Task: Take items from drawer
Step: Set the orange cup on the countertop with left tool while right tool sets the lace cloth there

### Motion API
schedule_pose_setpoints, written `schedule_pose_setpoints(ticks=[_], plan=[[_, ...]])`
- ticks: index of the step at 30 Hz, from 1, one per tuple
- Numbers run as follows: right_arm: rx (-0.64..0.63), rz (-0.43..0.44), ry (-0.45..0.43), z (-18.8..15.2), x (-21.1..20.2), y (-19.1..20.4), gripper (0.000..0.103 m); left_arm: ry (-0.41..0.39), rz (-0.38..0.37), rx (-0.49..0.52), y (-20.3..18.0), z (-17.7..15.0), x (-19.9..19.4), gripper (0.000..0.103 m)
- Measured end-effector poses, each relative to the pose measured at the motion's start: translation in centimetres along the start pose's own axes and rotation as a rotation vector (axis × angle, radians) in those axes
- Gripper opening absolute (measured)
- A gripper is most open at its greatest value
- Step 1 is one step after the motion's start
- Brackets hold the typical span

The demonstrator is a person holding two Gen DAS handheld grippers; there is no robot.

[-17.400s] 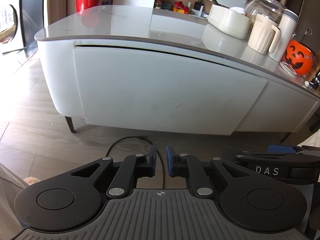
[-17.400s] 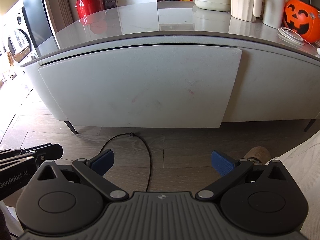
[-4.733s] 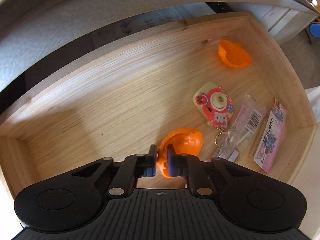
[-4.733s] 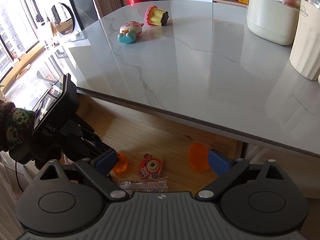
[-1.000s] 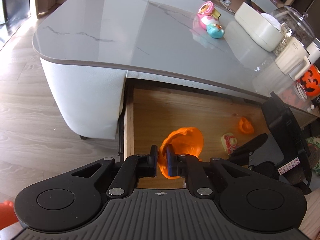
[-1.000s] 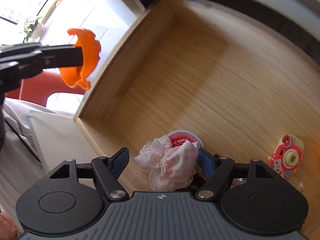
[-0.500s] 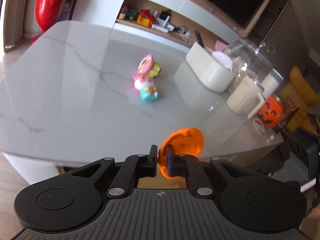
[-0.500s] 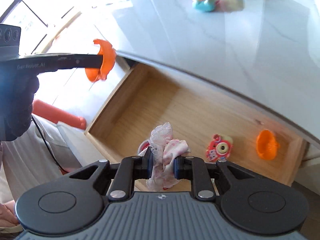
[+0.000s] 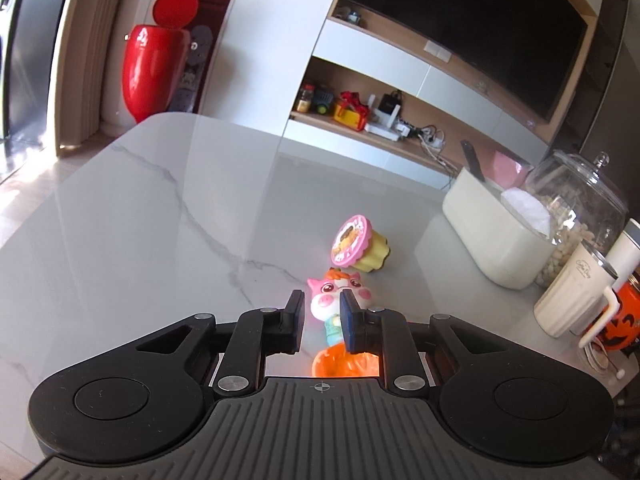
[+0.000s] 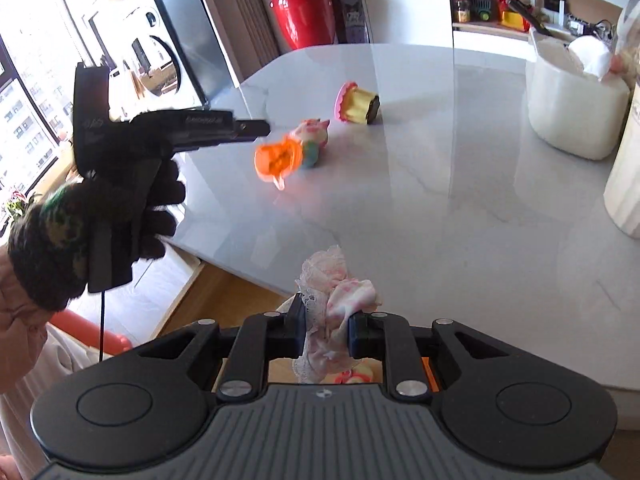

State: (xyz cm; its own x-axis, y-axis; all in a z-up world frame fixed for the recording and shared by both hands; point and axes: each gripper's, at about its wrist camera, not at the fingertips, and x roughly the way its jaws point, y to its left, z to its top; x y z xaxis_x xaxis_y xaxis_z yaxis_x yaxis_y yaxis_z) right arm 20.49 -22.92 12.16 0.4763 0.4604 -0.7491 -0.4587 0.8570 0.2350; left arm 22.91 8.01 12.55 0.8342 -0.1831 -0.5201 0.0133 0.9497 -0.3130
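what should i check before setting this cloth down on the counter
1. Right claw grips the lacy pink cloth: ok, pinched between both fingers.
2. Left claw open, free of the orange toy piece: ok, jaws apart.
3. Orange toy piece at rest on the countertop: cannot tell, it is blurred.
4. Bare countertop ahead of the cloth: ok.
5. Pig toy and cupcake toy out of the way: ok, both farther back.

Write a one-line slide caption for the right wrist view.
Right gripper clamps a pink lacy cloth above the open drawer while the left gripper drops an orange toy over the marble countertop.
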Motion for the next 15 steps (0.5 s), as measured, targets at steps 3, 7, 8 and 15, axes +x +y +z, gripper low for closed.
schedule_pose_setpoints(ticks=[3, 7, 8, 15], plan=[[0.004, 0.005, -0.079, 3.2, 1.2, -0.2, 0.018, 0.011, -0.004, 0.071, 0.7, -1.6, -3.1, 0.021], [0.013, -0.026, -0.158, 7.2, 4.6, -0.1, 0.019, 0.1, -0.034, 0.084, 2.2, -4.4, -4.6, 0.021], [0.017, -0.042, -0.177, 8.1, 5.9, 0.0, 0.019, 0.121, -0.055, 0.079, 2.6, -4.9, -4.6, 0.021], [0.115, -0.104, -0.104, 10.2, 14.3, -1.3, 0.061, 0.206, -0.157, 0.188, 2.7, -6.9, -4.3, 0.021]])
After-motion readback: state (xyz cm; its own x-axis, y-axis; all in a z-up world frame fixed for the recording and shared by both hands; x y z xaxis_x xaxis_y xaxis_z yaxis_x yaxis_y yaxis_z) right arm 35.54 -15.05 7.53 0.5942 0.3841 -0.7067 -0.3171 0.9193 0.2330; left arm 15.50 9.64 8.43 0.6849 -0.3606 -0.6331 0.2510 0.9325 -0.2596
